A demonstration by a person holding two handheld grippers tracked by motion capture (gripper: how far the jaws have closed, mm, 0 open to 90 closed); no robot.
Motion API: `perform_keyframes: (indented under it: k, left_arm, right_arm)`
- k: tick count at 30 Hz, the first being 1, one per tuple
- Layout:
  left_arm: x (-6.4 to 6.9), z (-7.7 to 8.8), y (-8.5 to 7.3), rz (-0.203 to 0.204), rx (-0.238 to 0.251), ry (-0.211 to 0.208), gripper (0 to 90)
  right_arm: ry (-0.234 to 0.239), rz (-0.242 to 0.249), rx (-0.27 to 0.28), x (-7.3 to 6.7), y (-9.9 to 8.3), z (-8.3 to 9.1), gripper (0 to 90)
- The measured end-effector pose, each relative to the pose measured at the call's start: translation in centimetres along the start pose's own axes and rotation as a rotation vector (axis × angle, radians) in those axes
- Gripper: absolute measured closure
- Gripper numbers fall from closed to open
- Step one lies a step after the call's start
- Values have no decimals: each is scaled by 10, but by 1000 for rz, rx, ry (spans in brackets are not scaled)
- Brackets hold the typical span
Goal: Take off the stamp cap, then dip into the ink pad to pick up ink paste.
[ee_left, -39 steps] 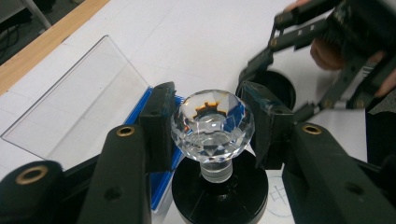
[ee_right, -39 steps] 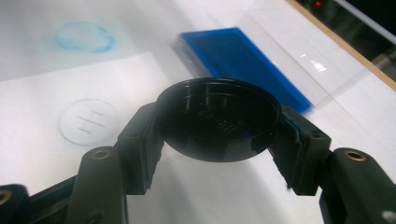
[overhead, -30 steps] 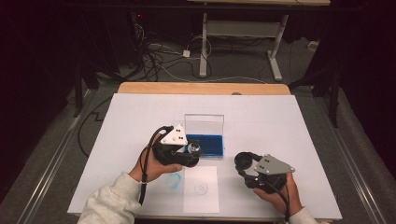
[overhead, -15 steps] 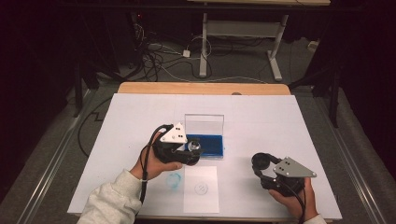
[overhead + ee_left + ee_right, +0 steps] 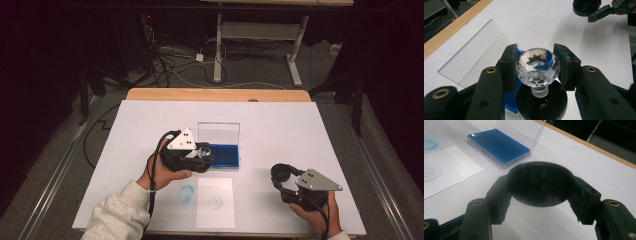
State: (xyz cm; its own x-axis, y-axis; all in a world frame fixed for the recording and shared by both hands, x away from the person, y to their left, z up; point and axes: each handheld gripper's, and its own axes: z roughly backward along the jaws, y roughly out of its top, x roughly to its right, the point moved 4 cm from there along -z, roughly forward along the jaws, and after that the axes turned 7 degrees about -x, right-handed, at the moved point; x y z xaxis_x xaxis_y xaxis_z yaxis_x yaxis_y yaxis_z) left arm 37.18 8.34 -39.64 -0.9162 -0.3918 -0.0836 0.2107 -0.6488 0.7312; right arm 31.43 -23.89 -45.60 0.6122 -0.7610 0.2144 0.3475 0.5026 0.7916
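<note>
The left claw (image 5: 537,67) is closed on the faceted crystal knob (image 5: 537,66) of a stamp, holding it over the near edge of the blue ink pad (image 5: 223,155) in its open clear case. The right claw (image 5: 540,186), off toward the desk's (image 5: 300,130) right side, grips the stamp's round black cap (image 5: 540,183) by its rim, above the bare white surface.

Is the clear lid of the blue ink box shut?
No, the clear lid stands up open behind the blue ink box.
</note>
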Motion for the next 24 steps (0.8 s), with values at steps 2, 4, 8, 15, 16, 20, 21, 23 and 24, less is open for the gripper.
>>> perform_keyframes:
  k: [2,4,8,15,16,20,21,23,24]
  left_arm:
    - [0,0,0,2,4,-2,553]
    - [0,2,0,3,3,4,553]
    - [0,4,0,4,13,4,553]
    - [0,3,0,0,16,-1,553]
    - [-1,3,-1,3,16,0,553]
    - [-1,1,-1,12,15,-3,553]
    - [-1,1,-1,9,15,-5,553]
    - [0,-2,1,5,8,-5,553]
    - [-1,-4,1,0,-1,-5,553]
  right_arm:
    - [-1,0,-2,0,0,-1,388]
    - [-1,2,-4,-1,0,-1,388]
    - [25,1,22,-3,2,2,388]
    - [33,26,37,-7,7,3,388]
    - [35,25,37,-8,7,3,388]
    - [37,27,30,-9,5,3,388]
    - [39,28,31,-9,5,4,388]
    - [36,28,30,-9,5,4,388]
    - [38,28,32,-9,5,5,388]
